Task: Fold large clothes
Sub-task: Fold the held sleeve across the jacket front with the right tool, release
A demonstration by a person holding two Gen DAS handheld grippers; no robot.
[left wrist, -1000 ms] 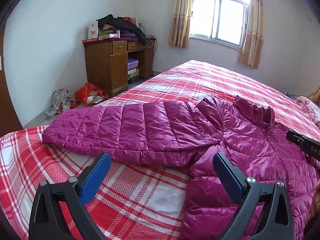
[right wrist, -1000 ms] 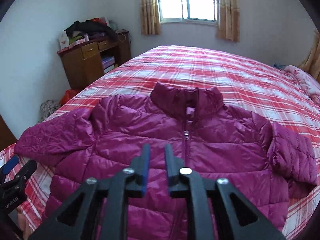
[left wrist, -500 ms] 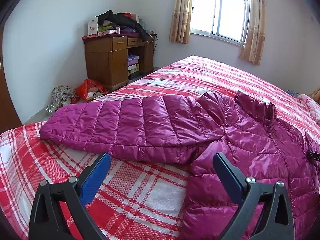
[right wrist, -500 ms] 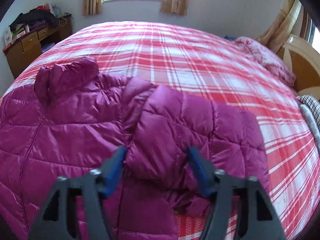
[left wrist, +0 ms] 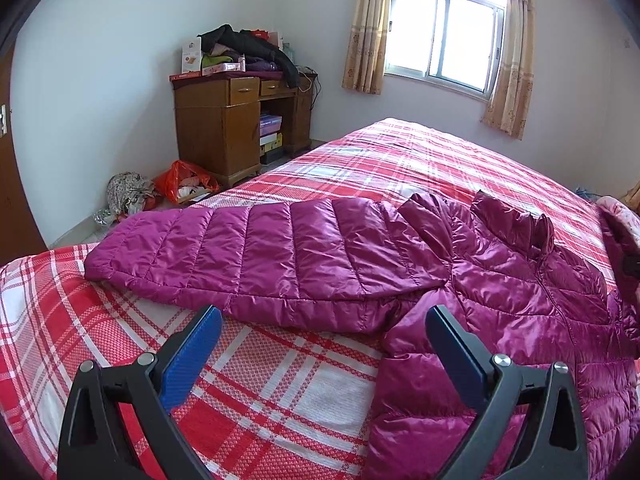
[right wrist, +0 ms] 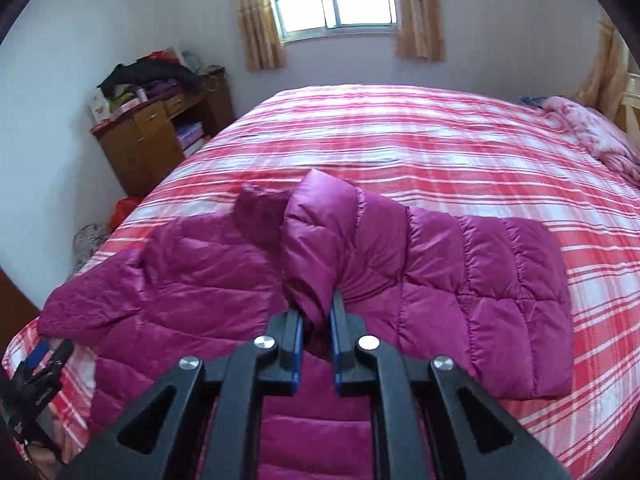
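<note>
Jacket (left wrist: 460, 280) lies face up across the plaid bed (left wrist: 280, 380), its left sleeve (left wrist: 260, 256) stretched flat toward the bed's edge, and my left gripper (left wrist: 324, 344) hangs above it with fingers spread wide, holding nothing. My right gripper (right wrist: 316, 320) is pinched on the right sleeve (right wrist: 316, 240), lifted and doubled over the chest. That slick quilted shell could slip from so narrow a bite, or the puffy sleeve spring back open once released.
</note>
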